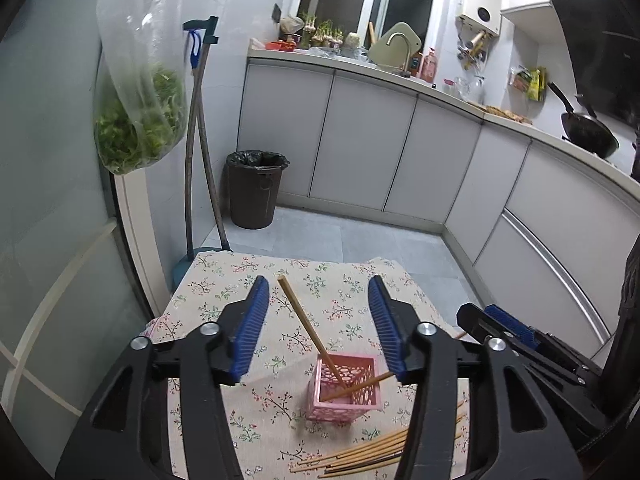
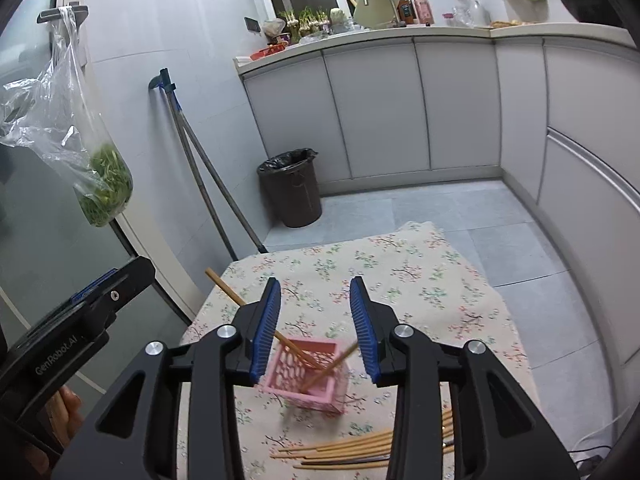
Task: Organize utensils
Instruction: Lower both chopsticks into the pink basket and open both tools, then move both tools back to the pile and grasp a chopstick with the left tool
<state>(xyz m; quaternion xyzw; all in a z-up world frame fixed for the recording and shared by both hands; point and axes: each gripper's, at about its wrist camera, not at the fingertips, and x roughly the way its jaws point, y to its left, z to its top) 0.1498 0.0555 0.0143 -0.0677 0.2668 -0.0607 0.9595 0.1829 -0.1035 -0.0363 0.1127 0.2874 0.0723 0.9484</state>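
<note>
On the table [image 1: 224,280], a holder [image 1: 345,388] with two chopsticks [image 1: 308,328] leaning in it. Nearer, to the right, a loose bundle of chopsticks [image 1: 360,456] lying flat. Beyond the table, a bin [image 1: 256,188] against the cabinets [image 1: 360,144]; left of it, a mop [image 1: 200,140] and a hanging bag [image 1: 136,92].

The surface [image 1: 224,280] is covered in matt woven cloth with a printed flower pattern, and on it stands a pink basket [image 1: 345,388] of smooth pierced plastic holding two chopsticks [image 1: 308,330] of pale matt wood, with more of the same in a loose pile [image 1: 360,456] beside it. The left gripper [image 1: 318,312] and right gripper [image 2: 314,308] are matt black plastic with shiny metal bolts, their jaws faced with ribbed blue rubbery pads. A thin, glossy, crinkled clear plastic bag [image 2: 72,140] hangs behind.
</note>
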